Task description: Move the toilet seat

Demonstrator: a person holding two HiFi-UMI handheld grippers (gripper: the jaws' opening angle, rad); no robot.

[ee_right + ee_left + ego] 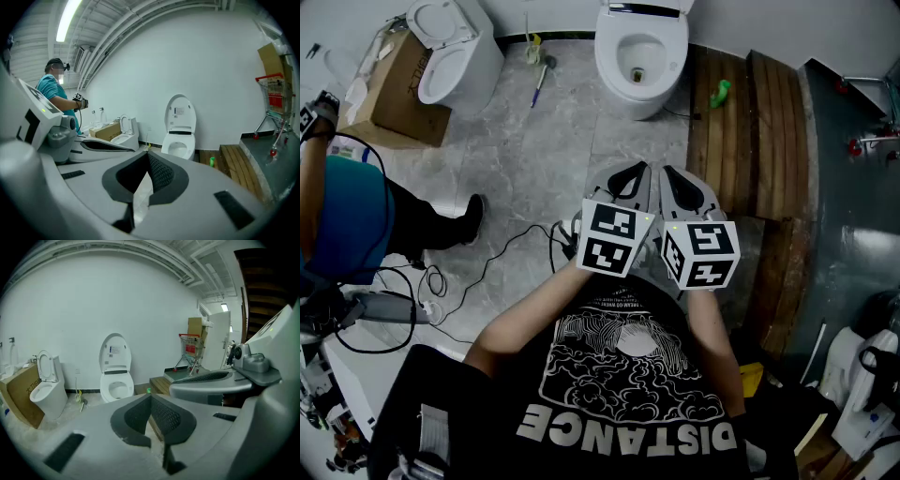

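Note:
A white toilet (639, 56) stands against the far wall, its lid (114, 352) raised upright above the open bowl (179, 146). Both grippers are held side by side at chest height, well short of the toilet and pointing at it. My left gripper (630, 171) is shut with nothing between its dark pads (164, 416). My right gripper (675, 174) is also shut and empty, and the floor shows through the slit below its pads (161, 173). Each gripper view shows the other gripper beside it.
A second toilet (450, 52) and a cardboard box (398, 89) stand far left. A toilet brush (542, 75) lies between the toilets. A wooden platform (750, 141) with a green bottle (720, 92) runs along the right. Cables (487, 262) and a person in teal (347, 216) are at left.

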